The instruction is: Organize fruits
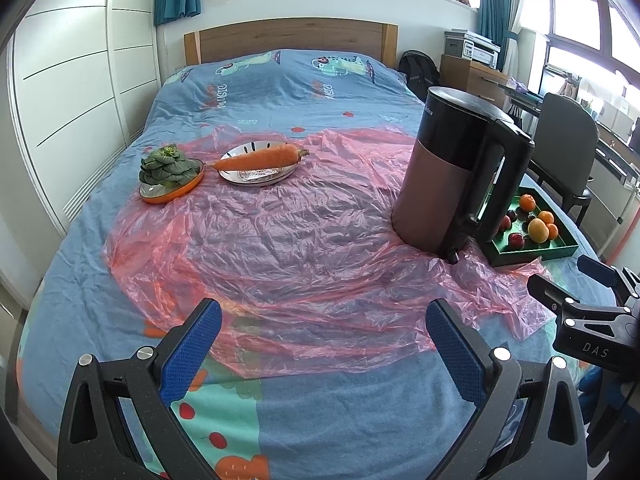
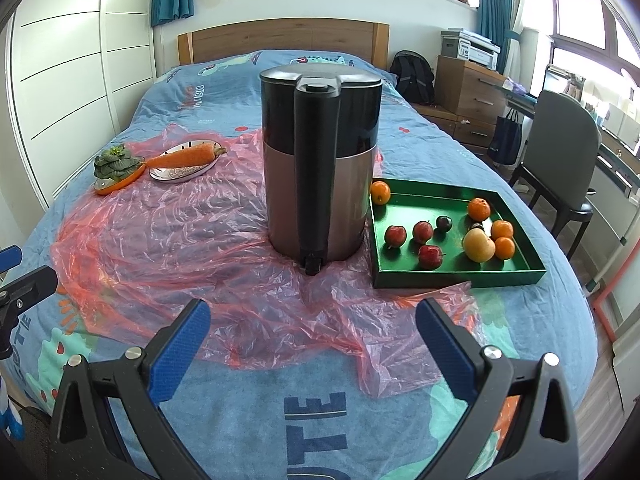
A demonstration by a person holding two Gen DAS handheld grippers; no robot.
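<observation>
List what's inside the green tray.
In the tray: four oranges, three red fruits, one dark fruit, one large yellow fruit. Something small and dark behind the yellow fruit is mostly covered.

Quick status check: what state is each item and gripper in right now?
left gripper: open, empty
right gripper: open, empty
kettle: upright, lid shut
tray: holding fruit
carrot: lying across plate
greens: in orange dish
</observation>
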